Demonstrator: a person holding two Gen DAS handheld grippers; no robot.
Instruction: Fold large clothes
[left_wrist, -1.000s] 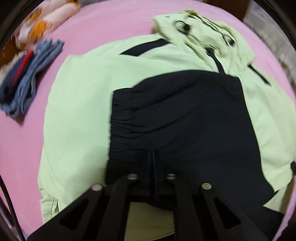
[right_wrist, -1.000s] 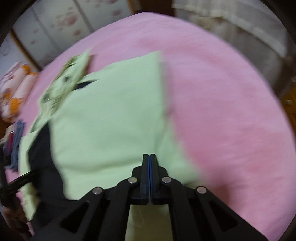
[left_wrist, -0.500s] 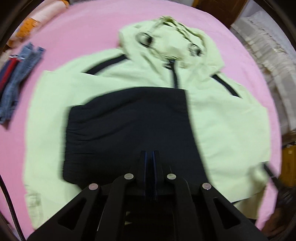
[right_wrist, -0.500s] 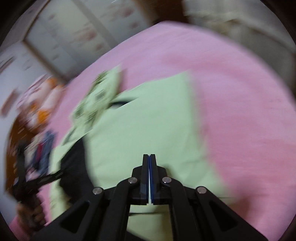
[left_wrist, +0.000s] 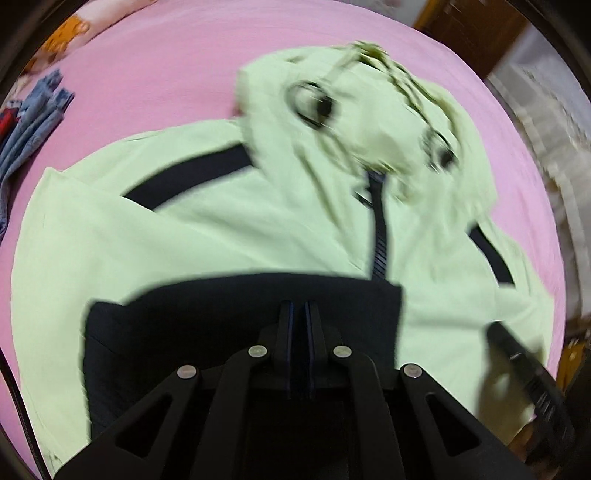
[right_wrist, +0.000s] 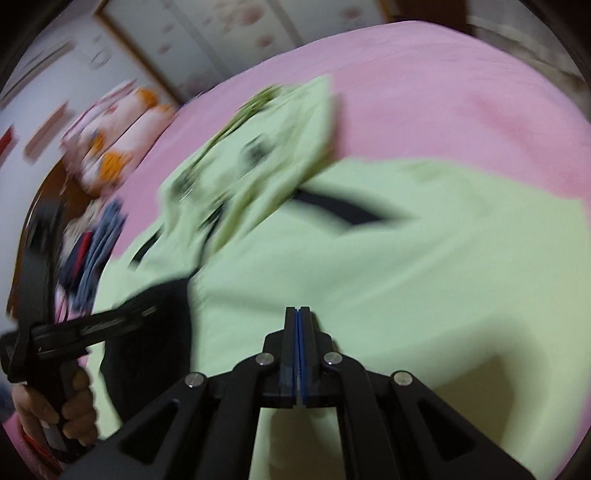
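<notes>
A light green hooded jacket (left_wrist: 229, 229) with a dark navy lower panel (left_wrist: 221, 314) lies spread on the pink bed (left_wrist: 166, 66), hood (left_wrist: 369, 110) toward the far side. My left gripper (left_wrist: 299, 308) hovers over the navy panel with its fingers almost together; I make out nothing between them against the dark cloth. The right wrist view shows my right gripper (right_wrist: 299, 312) shut, blue pads touching, above the jacket's green cloth (right_wrist: 406, 266) and holding nothing. A hand (right_wrist: 55, 406) holds the left gripper (right_wrist: 92, 325) at that view's left edge.
Folded jeans (left_wrist: 33, 122) lie at the bed's left edge, next to an orange-printed pillow (left_wrist: 70, 33). Floral cabinet doors (right_wrist: 221, 29) stand behind the bed. White lacy fabric (left_wrist: 546, 110) and brown wood (left_wrist: 469, 22) border the right side.
Both grippers have swept across the jacket toward the hood, which now looms larger in both views. The left hand has come further into the right wrist view. Both jaws stayed together.
</notes>
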